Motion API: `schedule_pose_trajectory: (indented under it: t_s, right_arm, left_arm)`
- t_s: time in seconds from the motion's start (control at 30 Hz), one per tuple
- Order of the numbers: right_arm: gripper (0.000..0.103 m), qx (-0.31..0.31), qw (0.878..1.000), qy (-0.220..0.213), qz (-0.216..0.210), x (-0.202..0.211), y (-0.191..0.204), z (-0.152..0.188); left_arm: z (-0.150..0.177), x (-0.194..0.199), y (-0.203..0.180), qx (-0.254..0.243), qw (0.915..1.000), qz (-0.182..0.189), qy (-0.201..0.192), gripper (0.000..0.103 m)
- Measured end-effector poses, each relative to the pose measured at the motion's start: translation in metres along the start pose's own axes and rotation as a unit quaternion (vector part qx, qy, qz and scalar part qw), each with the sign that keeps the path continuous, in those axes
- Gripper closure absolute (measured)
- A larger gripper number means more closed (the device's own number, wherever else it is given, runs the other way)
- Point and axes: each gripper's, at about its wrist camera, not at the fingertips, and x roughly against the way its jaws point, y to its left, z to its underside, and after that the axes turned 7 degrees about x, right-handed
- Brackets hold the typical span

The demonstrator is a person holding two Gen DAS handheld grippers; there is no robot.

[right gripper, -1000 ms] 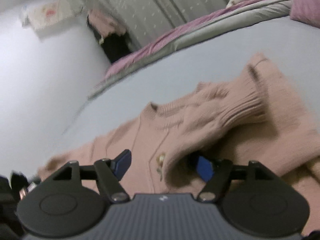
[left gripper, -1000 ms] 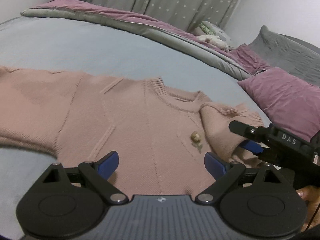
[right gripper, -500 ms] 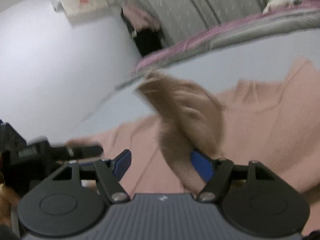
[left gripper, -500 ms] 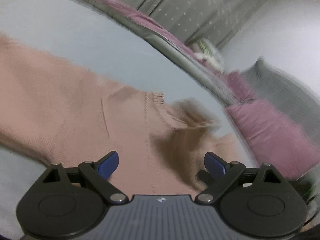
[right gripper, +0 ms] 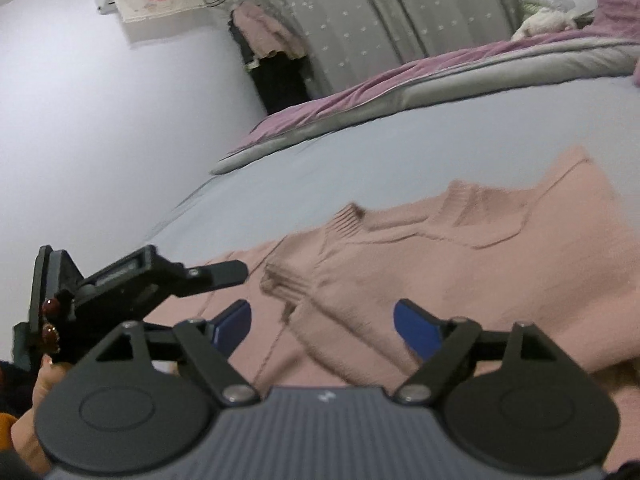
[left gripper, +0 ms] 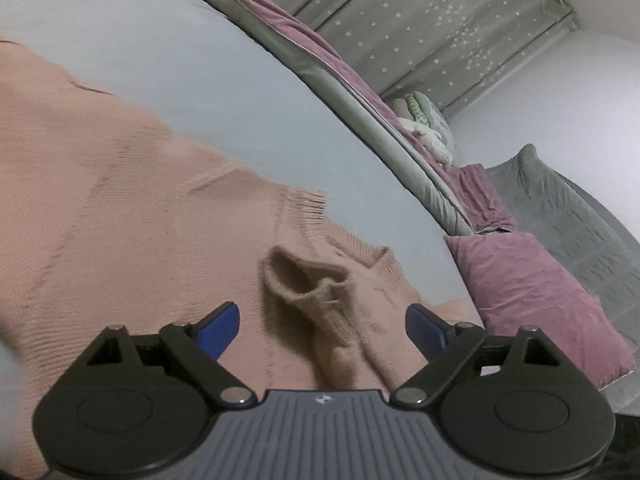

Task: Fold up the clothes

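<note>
A pink knitted sweater [left gripper: 120, 200] lies spread front-up on the light blue bed sheet [left gripper: 200, 80]. One sleeve is folded across its chest, and the ribbed cuff [left gripper: 304, 280] rests loose on the body. My left gripper [left gripper: 322, 320] hovers low over that cuff. Its jaws are wide and closing a little, and the pads touch nothing. In the right wrist view the sweater [right gripper: 480, 260] fills the right half. My right gripper [right gripper: 322, 316] is above the folded sleeve [right gripper: 360, 320] with jaws opening and clear of the knit. The left gripper [right gripper: 140, 276] shows at the left.
A rolled grey and purple duvet [left gripper: 340, 80] runs along the far edge of the bed. A purple pillow [left gripper: 540, 300] and a grey pillow [left gripper: 580, 208] lie to the right. A white wall [right gripper: 100, 120] and hanging clothes [right gripper: 268, 36] stand beyond the bed's left side.
The right gripper carried the sleeve across the chest, then let it go and spread its jaws. The left gripper rolled and sank closer to the sweater, and the right gripper left its view.
</note>
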Motion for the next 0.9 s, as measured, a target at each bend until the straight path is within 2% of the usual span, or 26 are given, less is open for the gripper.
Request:
schedule_pose_trajectory:
  t_s: [0.07,0.13,0.17,0.2,0.23,0.27,0.3,0.37,0.47,0.73,0.83,0.9]
  right_arm:
    - [0.020,0.005,1.000,0.004,-0.003,-0.002,0.002,-0.001]
    - [0.020,0.014,1.000,0.017,-0.007,-0.008,0.004,0.000]
    - [0.020,0.019,0.999,0.025,-0.009,-0.011,0.006,0.001]
    - [0.020,0.025,0.999,0.030,-0.007,-0.012,0.008,0.002]
    - [0.020,0.032,0.999,0.034,-0.002,-0.013,0.010,0.003]
    - [0.020,0.036,0.999,0.036,0.001,-0.013,0.011,0.003]
    - [0.019,0.039,0.999,0.036,0.003,-0.012,0.012,0.003]
    - [0.015,0.040,0.999,0.032,0.004,-0.009,0.013,0.004]
    - [0.015,0.052,0.998,0.032,0.012,-0.005,0.012,0.004]
    - [0.012,0.121,0.989,0.081,0.036,-0.002,0.011,0.014]
    - [0.012,0.103,0.987,0.085,0.087,0.000,-0.008,0.015]
    - [0.012,0.088,0.983,0.089,0.136,0.002,-0.025,0.017]
  left_arm:
    - [-0.002,-0.008,-0.007,0.004,1.0000,0.002,0.000,0.015]
    - [-0.004,-0.016,-0.011,0.017,0.9997,-0.017,-0.001,0.018]
    - [-0.004,-0.020,-0.011,0.026,0.9992,-0.032,0.000,0.030]
    - [-0.004,-0.023,-0.012,0.032,0.9986,-0.041,0.001,0.046]
    - [-0.004,-0.026,-0.013,0.035,0.9981,-0.050,0.002,0.056]
    - [-0.003,-0.028,-0.015,0.035,0.9977,-0.058,0.003,0.075]
    - [-0.002,-0.029,-0.017,0.030,0.9976,-0.062,0.000,0.089]
    - [0.001,-0.024,-0.025,0.007,0.9982,-0.056,-0.021,0.090]
    - [0.001,-0.010,-0.042,-0.024,0.9977,-0.034,-0.053,0.090]
    - [-0.020,0.009,-0.089,-0.085,0.9920,0.010,-0.093,0.091]
    - [-0.017,0.024,-0.084,-0.105,0.9882,0.016,-0.111,0.091]
    - [-0.014,0.030,-0.074,-0.115,0.9855,0.018,-0.123,0.091]
